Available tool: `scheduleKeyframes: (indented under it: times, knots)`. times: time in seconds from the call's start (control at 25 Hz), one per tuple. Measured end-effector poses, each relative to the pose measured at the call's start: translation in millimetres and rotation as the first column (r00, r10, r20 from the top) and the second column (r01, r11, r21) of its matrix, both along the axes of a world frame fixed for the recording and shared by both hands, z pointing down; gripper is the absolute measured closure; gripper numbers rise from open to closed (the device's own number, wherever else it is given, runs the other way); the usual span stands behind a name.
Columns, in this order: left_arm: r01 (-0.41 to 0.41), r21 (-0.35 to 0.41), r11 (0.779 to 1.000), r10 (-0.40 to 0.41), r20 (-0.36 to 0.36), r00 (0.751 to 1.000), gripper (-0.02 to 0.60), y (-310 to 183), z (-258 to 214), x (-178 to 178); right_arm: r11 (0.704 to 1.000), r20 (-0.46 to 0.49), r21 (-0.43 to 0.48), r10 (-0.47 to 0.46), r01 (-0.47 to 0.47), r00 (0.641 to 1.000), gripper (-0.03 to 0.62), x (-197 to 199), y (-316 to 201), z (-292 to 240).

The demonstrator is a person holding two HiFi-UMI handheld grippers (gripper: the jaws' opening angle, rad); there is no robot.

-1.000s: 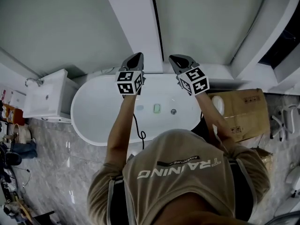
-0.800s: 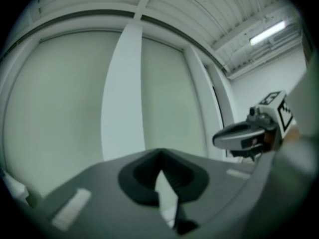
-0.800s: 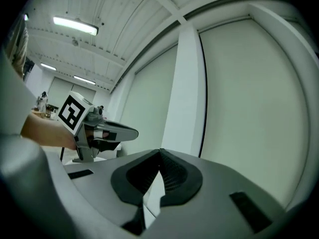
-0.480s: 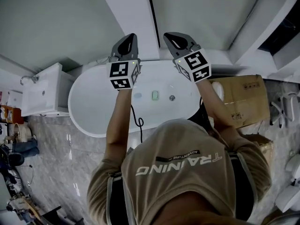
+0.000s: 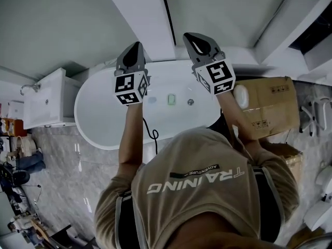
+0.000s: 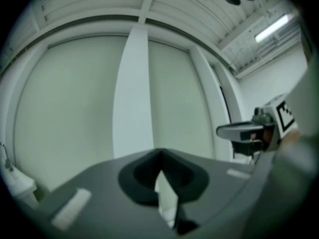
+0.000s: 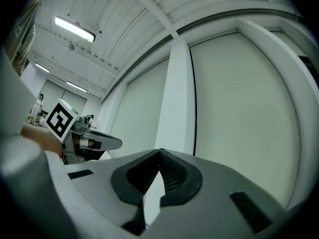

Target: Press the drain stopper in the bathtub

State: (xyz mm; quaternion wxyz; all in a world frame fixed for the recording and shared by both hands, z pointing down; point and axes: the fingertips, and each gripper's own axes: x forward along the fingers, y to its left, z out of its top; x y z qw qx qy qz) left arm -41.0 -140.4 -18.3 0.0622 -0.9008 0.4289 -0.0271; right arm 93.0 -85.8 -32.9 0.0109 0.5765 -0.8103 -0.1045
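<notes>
White bathtub (image 5: 98, 123) fills the middle of my head view, with a cardboard box (image 5: 270, 108) just beside its right end and a basin (image 5: 46, 100) near its left. I hold both claws up, facing the wall. The left claw (image 5: 136, 46) is pressed together on nothing, and the right claw (image 5: 191, 37) likewise. The drain stopper (image 5: 190, 101) sits on the tub floor beside a small green object (image 5: 171, 99), touched by neither claw.
</notes>
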Motion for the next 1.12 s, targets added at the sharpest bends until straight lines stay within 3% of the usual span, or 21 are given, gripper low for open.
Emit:
scheduleKeyframes:
  times: [0.28, 0.72, 1.12]
  knots:
    - [-0.011, -0.055, 0.998, 0.011, 0.013, 1.000, 0.580, -5, 35, 11, 0.995, 0.015, -0.091, -0.043, 0.044, 0.999, 0.585, 4, -11, 45]
    - [-0.032, -0.074, 0.997, 0.033, 0.015, 0.999, 0.580, -23, 33, 39, 0.993, 0.008, -0.107, -0.055, 0.056, 0.998, 0.586, 25, -30, 44]
    - [-0.037, -0.080, 0.996, 0.039, 0.034, 0.999, 0.580, -14, 35, 44, 0.990, 0.026, -0.113, -0.083, 0.086, 0.996, 0.586, 21, -23, 47]
